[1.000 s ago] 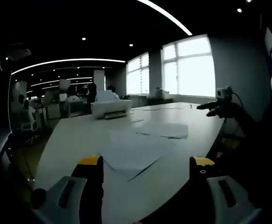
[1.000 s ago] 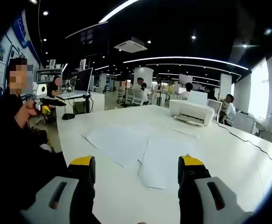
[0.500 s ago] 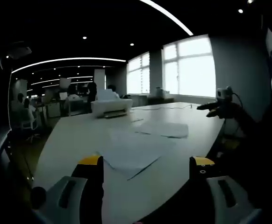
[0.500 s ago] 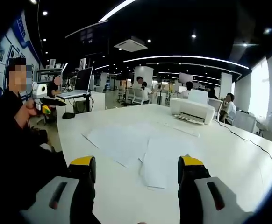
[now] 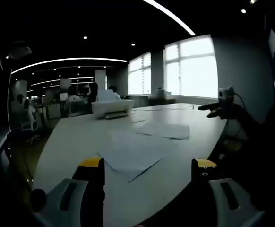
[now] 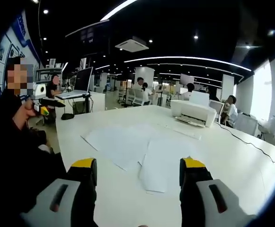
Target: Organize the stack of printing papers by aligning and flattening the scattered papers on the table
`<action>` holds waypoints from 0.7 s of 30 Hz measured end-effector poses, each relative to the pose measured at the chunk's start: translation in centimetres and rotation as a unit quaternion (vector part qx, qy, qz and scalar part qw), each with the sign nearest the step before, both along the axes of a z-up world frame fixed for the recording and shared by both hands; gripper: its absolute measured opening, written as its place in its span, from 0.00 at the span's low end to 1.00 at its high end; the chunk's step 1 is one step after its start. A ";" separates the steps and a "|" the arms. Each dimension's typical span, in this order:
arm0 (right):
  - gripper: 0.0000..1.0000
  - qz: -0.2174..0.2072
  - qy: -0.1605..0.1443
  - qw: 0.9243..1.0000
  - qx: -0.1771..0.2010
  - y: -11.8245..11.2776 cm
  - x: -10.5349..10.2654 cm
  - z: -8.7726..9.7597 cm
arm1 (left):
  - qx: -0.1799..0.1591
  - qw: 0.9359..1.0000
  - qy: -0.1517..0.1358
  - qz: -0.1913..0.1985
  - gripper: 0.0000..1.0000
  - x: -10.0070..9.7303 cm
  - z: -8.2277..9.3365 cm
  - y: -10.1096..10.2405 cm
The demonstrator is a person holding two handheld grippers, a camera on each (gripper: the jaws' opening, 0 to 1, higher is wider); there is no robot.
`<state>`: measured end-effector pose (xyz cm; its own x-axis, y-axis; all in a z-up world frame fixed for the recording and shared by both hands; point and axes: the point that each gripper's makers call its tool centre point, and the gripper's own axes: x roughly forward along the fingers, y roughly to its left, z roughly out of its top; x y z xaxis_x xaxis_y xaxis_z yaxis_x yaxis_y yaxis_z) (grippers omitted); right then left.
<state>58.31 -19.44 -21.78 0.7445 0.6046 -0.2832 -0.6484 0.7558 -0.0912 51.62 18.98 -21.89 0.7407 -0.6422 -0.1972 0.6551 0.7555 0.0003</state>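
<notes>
White printing papers (image 5: 137,151) lie scattered and overlapping on a long white table (image 5: 76,137); a separate sheet (image 5: 168,130) lies further off. In the right gripper view the same papers (image 6: 128,142) spread ahead, with one sheet (image 6: 163,163) nearest. My left gripper (image 5: 147,165) is open above the table's near edge, nothing between its yellow-tipped jaws. My right gripper (image 6: 137,168) is open too, short of the papers and holding nothing. The other gripper (image 5: 222,106) shows at the right of the left gripper view, held by a person's hand.
A white printer (image 6: 194,113) stands at the table's far end, also seen as the printer (image 5: 111,109). A black cable (image 6: 251,142) runs along the table's right side. A person (image 6: 14,137) holding the grippers stands at the left. Desks, chairs and seated people fill the background.
Both views have shifted very slightly. The papers lie as before and both grippers stay open.
</notes>
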 end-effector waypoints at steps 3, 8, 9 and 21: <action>0.66 -0.001 0.000 1.000 0.000 -0.1 0.2 0.0 | 0.000 1.000 0.000 0.000 0.78 0.0 0.0 0.0; 0.66 -0.002 0.000 1.000 0.001 -0.1 0.5 0.0 | 0.001 1.000 0.000 -0.002 0.78 -0.1 -0.1 -0.1; 0.66 -0.002 0.000 1.000 0.001 -0.1 0.5 0.0 | 0.001 1.000 0.000 -0.002 0.77 -0.1 -0.1 -0.2; 0.66 -0.006 0.006 1.000 -0.001 -0.1 1.1 -0.4 | 0.000 1.000 0.001 -0.001 0.77 0.1 -0.2 0.0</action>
<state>59.36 -19.59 -22.22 0.7481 0.5952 -0.2934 -0.6404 0.7633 -0.0845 51.67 18.95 -22.04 0.7392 -0.6439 -0.1975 0.6567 0.7542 -0.0010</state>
